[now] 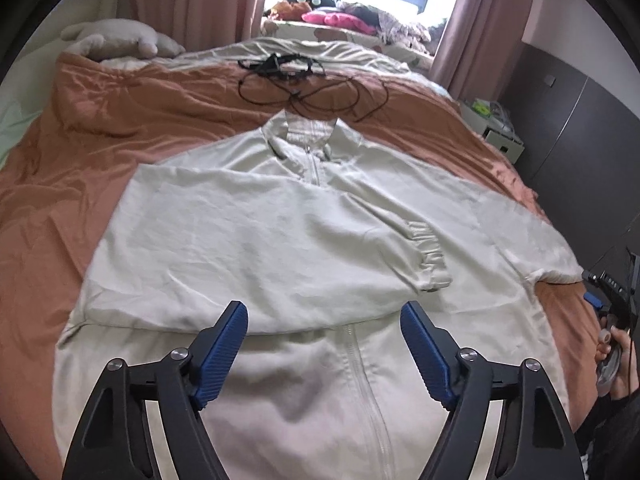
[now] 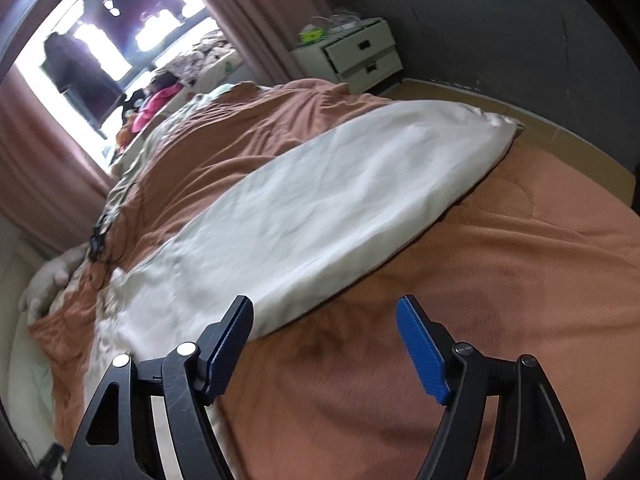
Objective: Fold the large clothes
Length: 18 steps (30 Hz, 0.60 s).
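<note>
Left gripper [image 1: 325,312]: black hinged arms, ribbed blue pads [image 1: 224,354], jaws spread with nothing between them, poised over the lower front of a pale cream jacket [image 1: 280,240]. Jacket laid flat on a rust-orange quilted bedspread [image 1: 120,128], soft matte fabric, zip [image 1: 372,392] down the middle, collar toward the window, one sleeve folded across the chest and ending in a ribbed cuff [image 1: 430,256]. Beyond the collar, a loose tangle of black cord [image 1: 304,84]; farther off, a grey plush toy [image 1: 116,38] and pink curtains [image 1: 472,20]. At the far right edge of the left view only, a hand [image 1: 612,356] on a dark handle, mostly cut off. Right gripper [image 2: 325,318]: same build, jaws likewise apart and empty, left pad just beside the jacket's edge, right pad above bare bedspread. From the right view alone: the other sleeve stretched out smooth and rounded [image 2: 360,184], a white two-drawer nightstand [image 2: 356,54], a dark wall. Right view blurred and tilted; window contents too washed out to tell
</note>
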{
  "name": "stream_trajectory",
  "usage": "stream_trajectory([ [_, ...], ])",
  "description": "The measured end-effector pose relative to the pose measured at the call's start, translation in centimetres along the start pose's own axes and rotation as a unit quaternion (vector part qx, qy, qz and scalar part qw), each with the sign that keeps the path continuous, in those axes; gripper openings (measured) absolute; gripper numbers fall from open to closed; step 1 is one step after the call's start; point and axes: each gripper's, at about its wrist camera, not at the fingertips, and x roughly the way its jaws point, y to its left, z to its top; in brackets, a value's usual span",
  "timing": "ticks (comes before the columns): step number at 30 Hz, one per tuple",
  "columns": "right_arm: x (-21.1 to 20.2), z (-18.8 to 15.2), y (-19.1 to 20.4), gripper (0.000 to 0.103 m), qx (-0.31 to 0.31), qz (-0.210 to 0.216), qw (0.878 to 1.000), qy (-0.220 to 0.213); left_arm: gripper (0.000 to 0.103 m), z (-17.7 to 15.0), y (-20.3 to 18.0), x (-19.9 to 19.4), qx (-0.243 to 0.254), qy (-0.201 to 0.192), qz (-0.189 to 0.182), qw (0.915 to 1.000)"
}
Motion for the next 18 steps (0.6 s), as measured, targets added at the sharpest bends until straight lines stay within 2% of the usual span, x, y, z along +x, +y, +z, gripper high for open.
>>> stream_trajectory([
  [2, 1.5, 0.5, -0.5, 0.066, 0.008, -0.004, 1.000, 0.004, 0.077, 0.2, 0.1, 1.4, 0.005, 0.006, 0.003, 1.0000],
  [8, 4.6, 2.0, -2.6, 0.060, 0.034, -0.029, 0.999, 0.004, 0.074, 0.6, 1.0, 5.5, 0.007, 0.026, 0.010, 0.9996],
  [14, 5.7, 3.1, -6.0, 0.044, 0.082, -0.054, 0.995, -0.003, 0.073, 0.4, 1.9, 8.3, 0.007, 0.040, 0.015, 0.9990],
  [18, 5.8, 4.4, -7.2, 0.042, 0.096, -0.067, 0.993, -0.018, 0.073, 0.0, 2.4, 9.5, 0.007, 0.052, 0.019, 0.9985],
])
